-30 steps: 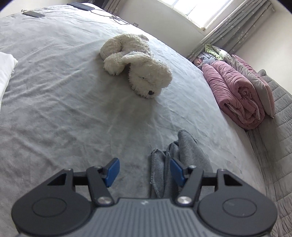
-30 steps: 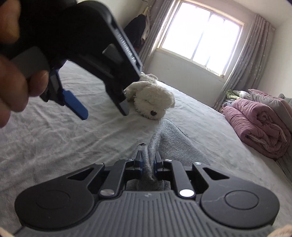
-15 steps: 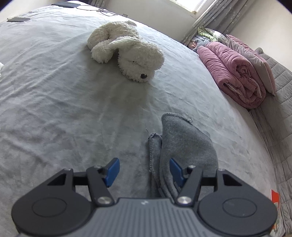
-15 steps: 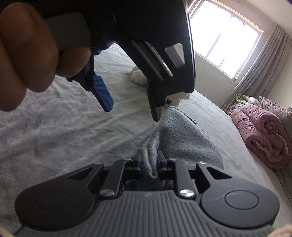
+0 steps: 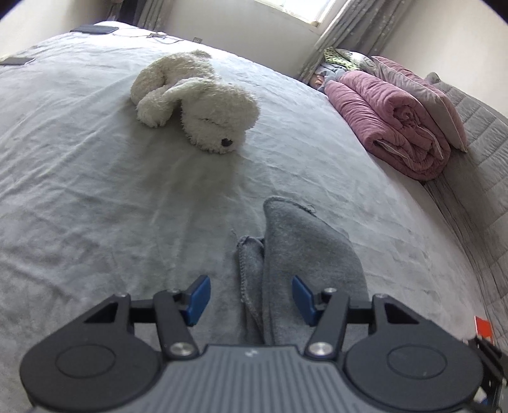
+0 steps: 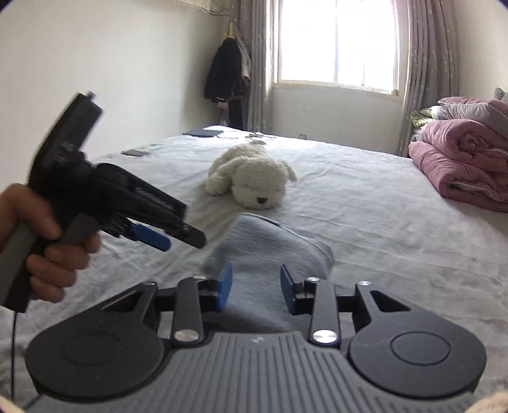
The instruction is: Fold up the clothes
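Note:
A grey knitted garment point(image 5: 304, 251) lies folded on the grey bed sheet point(image 5: 95, 190), just in front of both grippers; it also shows in the right wrist view point(image 6: 270, 247). My left gripper point(image 5: 250, 298) is open and empty, with its jaws on either side of the garment's near end. In the right wrist view the left gripper point(image 6: 152, 236) hovers at the left, held in a hand. My right gripper point(image 6: 255, 284) is open and empty, just above the garment.
A white plush dog point(image 5: 197, 101) lies on the bed beyond the garment, also in the right wrist view point(image 6: 254, 181). A rolled pink quilt point(image 5: 390, 124) and pillows sit along the right side. Phones and cables lie at the far edge point(image 5: 92, 30).
My right gripper has opened and let go of the grey garment, which now lies on the bed. The right gripper has lifted and the left gripper has moved to the left in its view.

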